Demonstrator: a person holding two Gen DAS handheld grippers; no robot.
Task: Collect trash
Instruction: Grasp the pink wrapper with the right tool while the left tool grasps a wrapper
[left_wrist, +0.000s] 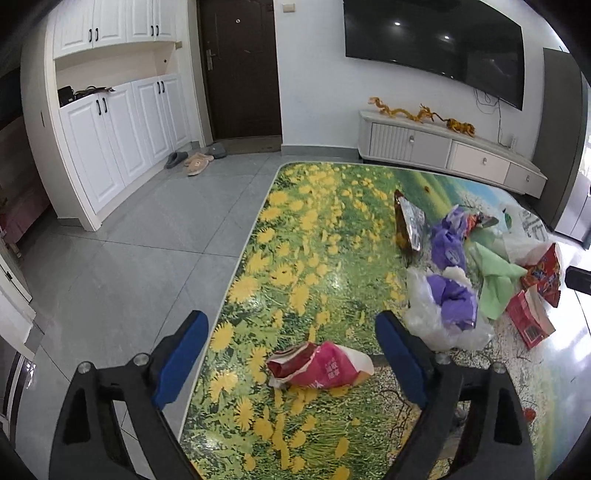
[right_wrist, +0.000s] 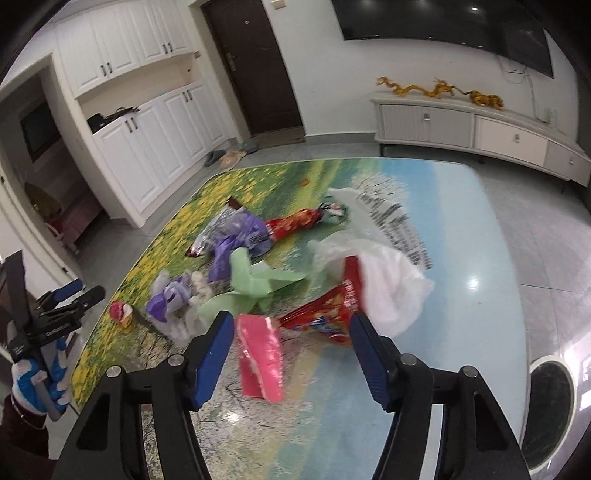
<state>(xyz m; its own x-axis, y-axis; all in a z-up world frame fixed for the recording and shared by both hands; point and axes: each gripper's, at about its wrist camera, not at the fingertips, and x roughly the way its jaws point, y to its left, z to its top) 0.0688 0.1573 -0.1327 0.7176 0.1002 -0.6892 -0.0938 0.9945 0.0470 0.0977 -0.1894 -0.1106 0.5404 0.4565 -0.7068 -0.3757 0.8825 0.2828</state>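
Observation:
My left gripper (left_wrist: 291, 350) hangs open over the table's left edge. A crumpled pink wrapper (left_wrist: 321, 365) lies on the table between its blue pads (left_wrist: 184, 354), touching neither. In the right wrist view the same wrapper (right_wrist: 120, 312) sits just beyond that gripper (right_wrist: 79, 291), which a gloved hand (right_wrist: 37, 380) holds. My right gripper (right_wrist: 291, 350) is open over a flat pink packet (right_wrist: 260, 354), which lies nearer its left pad. A red snack bag (right_wrist: 328, 310) lies just past the right pad. Nothing is gripped.
Purple bags (right_wrist: 240, 232), green paper (right_wrist: 255, 280), white plastic bags (right_wrist: 388, 291) and a foil bag (left_wrist: 410, 225) litter the flower-print table (right_wrist: 461, 295). A round dark white-rimmed container (right_wrist: 550, 406) stands past the table's right edge. Grey tile floor (left_wrist: 129, 258) lies left.

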